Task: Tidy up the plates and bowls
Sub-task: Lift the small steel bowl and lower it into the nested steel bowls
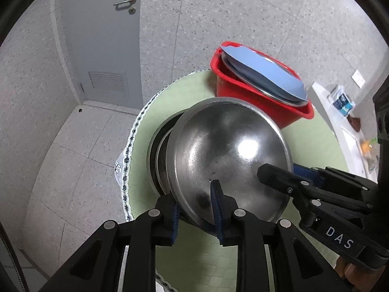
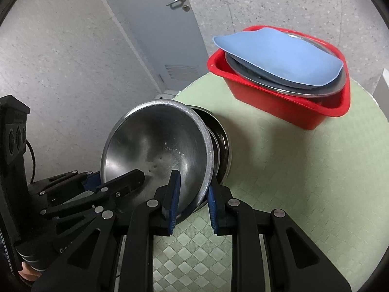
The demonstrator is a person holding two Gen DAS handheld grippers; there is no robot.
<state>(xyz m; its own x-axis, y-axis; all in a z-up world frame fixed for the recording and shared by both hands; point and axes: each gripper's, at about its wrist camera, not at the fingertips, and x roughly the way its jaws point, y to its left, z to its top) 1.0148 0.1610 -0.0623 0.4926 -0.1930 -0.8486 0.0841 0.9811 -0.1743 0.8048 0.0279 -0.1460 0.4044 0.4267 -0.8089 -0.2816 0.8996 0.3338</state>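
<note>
A large steel bowl (image 1: 228,150) is tilted over a stack of steel bowls (image 1: 158,155) on the round green table (image 1: 194,87). My left gripper (image 1: 197,209) is shut on the bowl's near rim, one finger inside and one outside. My right gripper (image 2: 193,202) is shut on the same bowl (image 2: 155,146) at its other rim; it also shows in the left wrist view (image 1: 279,175). The stack under it (image 2: 220,146) shows partly. A red tub (image 2: 287,102) at the table's far side holds steel plates under a blue plate (image 2: 279,56).
The table's patterned edge (image 1: 128,150) drops to a tiled floor on the left. A grey door (image 1: 104,36) stands behind. A white counter (image 1: 340,121) with small items runs at the right.
</note>
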